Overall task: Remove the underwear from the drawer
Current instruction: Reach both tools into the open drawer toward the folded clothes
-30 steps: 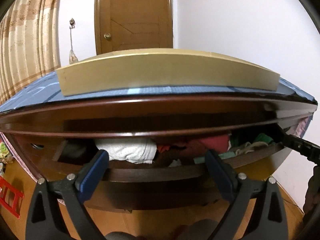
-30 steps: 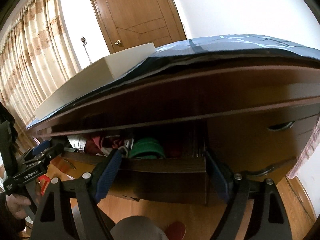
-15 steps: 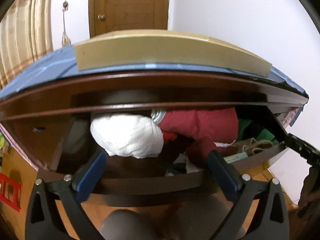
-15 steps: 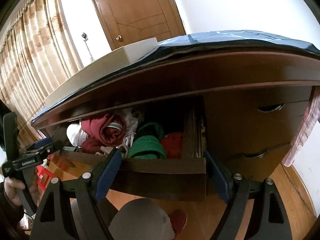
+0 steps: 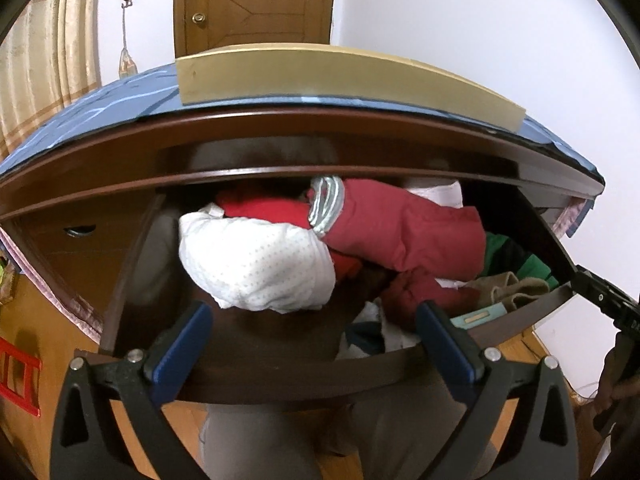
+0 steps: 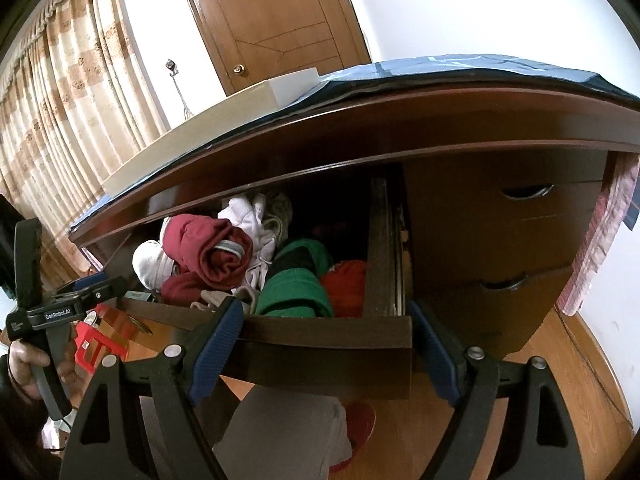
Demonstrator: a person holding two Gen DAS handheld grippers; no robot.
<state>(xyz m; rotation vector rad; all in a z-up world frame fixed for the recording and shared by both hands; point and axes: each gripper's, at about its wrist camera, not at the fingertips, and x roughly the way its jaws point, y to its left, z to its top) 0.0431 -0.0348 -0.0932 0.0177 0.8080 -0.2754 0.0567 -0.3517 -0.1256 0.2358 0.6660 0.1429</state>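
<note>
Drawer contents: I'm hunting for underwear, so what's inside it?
In the drawer: white dotted bundle, dark red roll, green garment, orange-red garment. Whatever lies beneath is covered.

The left gripper pointed downward with its blue-padded jaws spread wide and nothing pressed between them; seen from the right wrist camera, a hand gripped its handle at the far left. The right gripper likewise tilted downward, jaws wide apart and empty. The person's grey-clad leg showed below, between the black finger arms of the right gripper.
</note>
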